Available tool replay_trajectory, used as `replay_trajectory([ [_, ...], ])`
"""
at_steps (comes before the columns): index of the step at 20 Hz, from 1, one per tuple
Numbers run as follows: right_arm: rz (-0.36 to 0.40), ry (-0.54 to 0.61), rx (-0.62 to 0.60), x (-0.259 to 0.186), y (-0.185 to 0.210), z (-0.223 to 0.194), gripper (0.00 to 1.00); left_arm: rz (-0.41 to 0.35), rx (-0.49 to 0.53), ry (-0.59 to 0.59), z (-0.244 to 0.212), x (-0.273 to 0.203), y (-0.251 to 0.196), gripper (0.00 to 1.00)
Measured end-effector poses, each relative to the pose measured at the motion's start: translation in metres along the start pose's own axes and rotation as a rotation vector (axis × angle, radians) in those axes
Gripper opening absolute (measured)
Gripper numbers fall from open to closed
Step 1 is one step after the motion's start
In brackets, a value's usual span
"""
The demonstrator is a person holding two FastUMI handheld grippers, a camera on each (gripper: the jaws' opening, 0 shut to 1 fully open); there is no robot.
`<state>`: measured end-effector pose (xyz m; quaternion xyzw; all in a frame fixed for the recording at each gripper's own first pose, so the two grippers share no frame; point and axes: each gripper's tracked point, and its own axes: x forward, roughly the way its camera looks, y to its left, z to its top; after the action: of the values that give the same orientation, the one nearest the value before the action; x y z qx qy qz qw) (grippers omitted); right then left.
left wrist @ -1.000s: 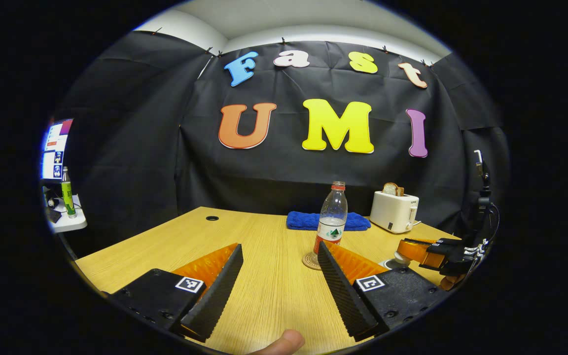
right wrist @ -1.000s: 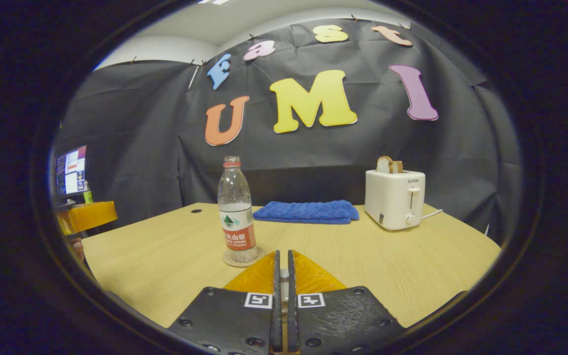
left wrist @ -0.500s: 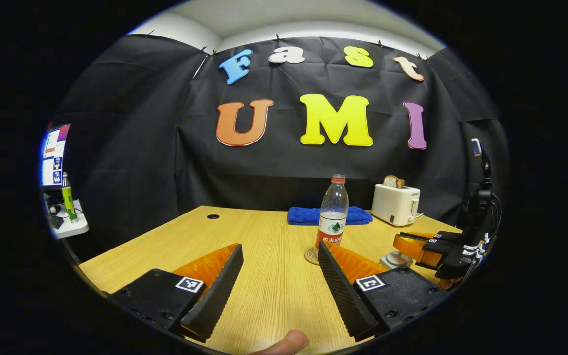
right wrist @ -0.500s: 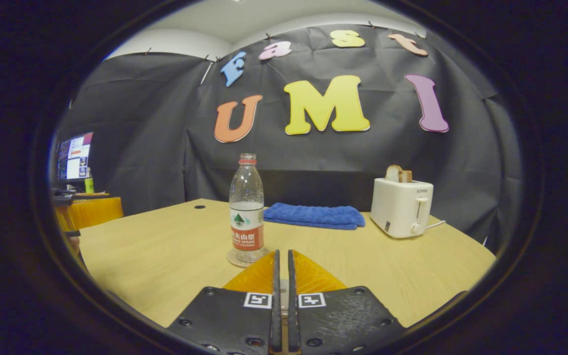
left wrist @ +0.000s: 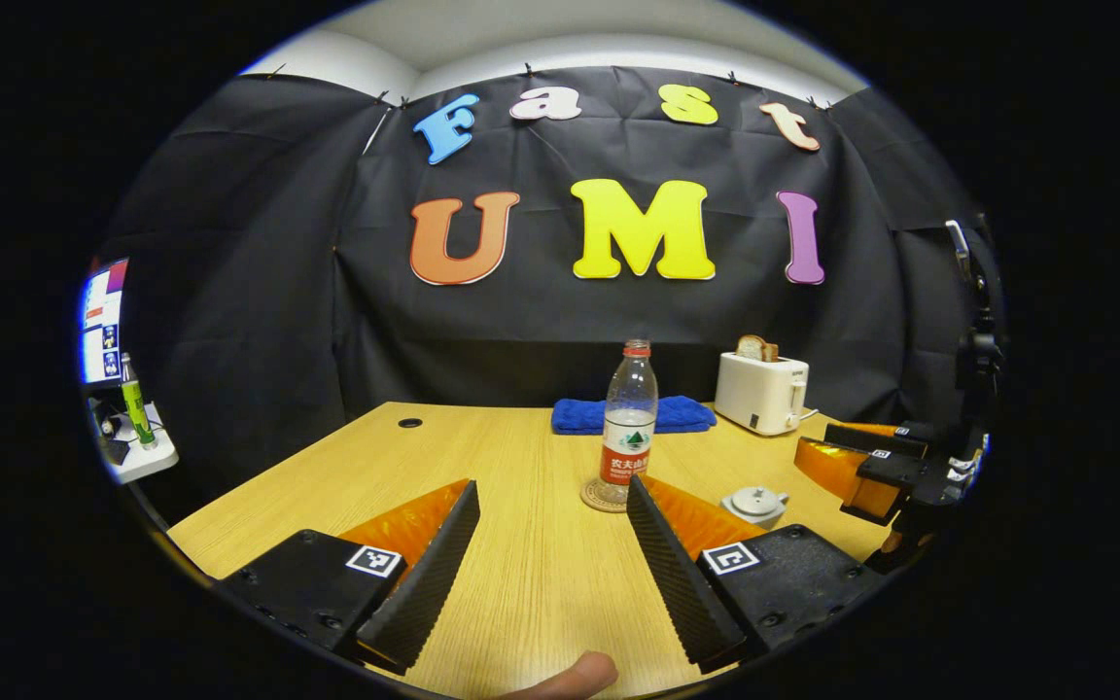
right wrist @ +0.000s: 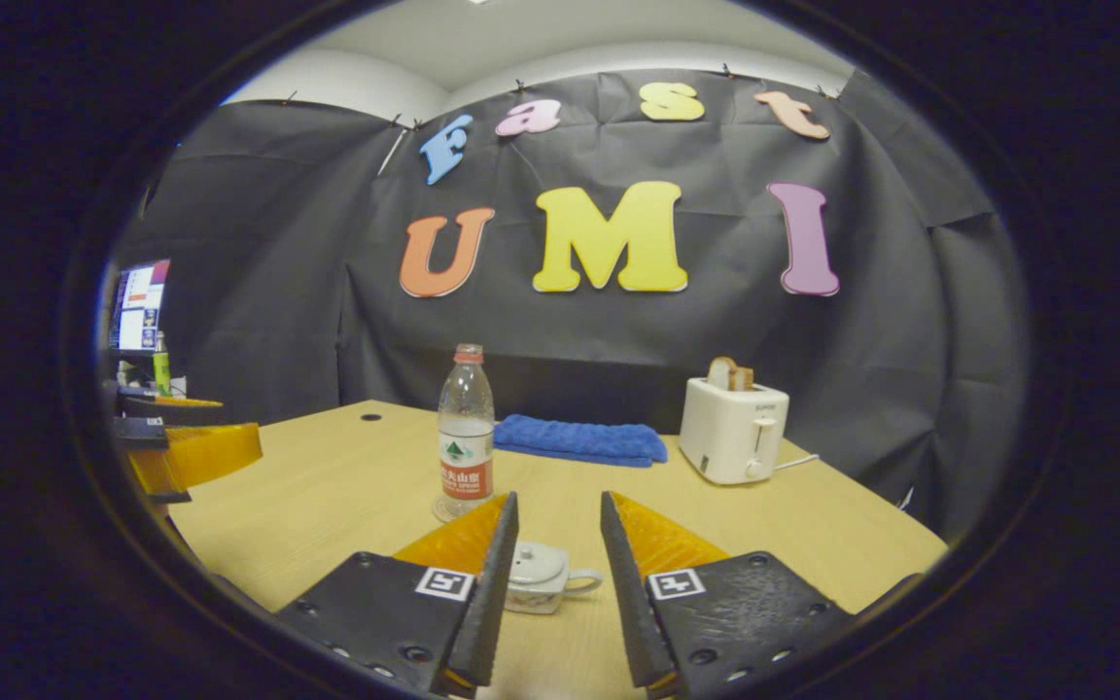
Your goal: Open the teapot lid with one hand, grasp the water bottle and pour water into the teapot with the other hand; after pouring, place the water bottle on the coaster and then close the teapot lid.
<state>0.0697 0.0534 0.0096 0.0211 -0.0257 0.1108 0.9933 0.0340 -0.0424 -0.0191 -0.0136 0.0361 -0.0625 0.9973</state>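
Left gripper (left wrist: 550,506) is wide open, nothing between its fingers, hovering over bare table (left wrist: 366,467); a fingertip (left wrist: 570,676) of the holding hand pokes in at 6 o'clock. Water bottle (left wrist: 629,418) stands upright on the round coaster (left wrist: 602,496), dead ahead at about 12 o'clock from the left gripper, just past its right fingertip. Teapot (left wrist: 756,504) sits at roughly 2 o'clock from the left gripper, lid on, to the right of the bottle and apart from it. Right gripper (right wrist: 553,515) is open about halfway, holding nothing; in the right gripper view the teapot (right wrist: 539,576) lies low between its fingers, lid (right wrist: 533,559) closed, handle toward the right finger, fingers not touching it as far as visible. From the right gripper, bottle (right wrist: 465,428) is at 11 o'clock on its coaster (right wrist: 448,510). Blue towel (right wrist: 579,439) lies folded at the far edge at 12 o'clock, toaster (right wrist: 733,428) with bread at 1 o'clock. Monitor (right wrist: 139,303) at 9 o'clock off the table.
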Motion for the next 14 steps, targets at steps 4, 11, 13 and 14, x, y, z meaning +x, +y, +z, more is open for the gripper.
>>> replay_trajectory([
  [4, -0.029, -0.008, -0.01, -0.042, -0.003, 0.019, 0.78, 0.027, 0.021, -0.02, 0.019, -0.027, 0.001, 0.96],
  [11, -0.102, -0.009, -0.032, -0.102, -0.025, 0.048, 0.97, 0.03, 0.066, -0.025, 0.033, -0.068, -0.011, 0.96],
  [13, -0.113, -0.01, -0.026, -0.115, -0.034, 0.055, 0.97, 0.034, 0.052, -0.043, 0.042, -0.076, -0.01, 0.96],
  [14, -0.123, -0.016, -0.011, -0.121, -0.04, 0.058, 0.95, 0.039, 0.041, -0.051, 0.046, -0.079, -0.008, 0.96],
])
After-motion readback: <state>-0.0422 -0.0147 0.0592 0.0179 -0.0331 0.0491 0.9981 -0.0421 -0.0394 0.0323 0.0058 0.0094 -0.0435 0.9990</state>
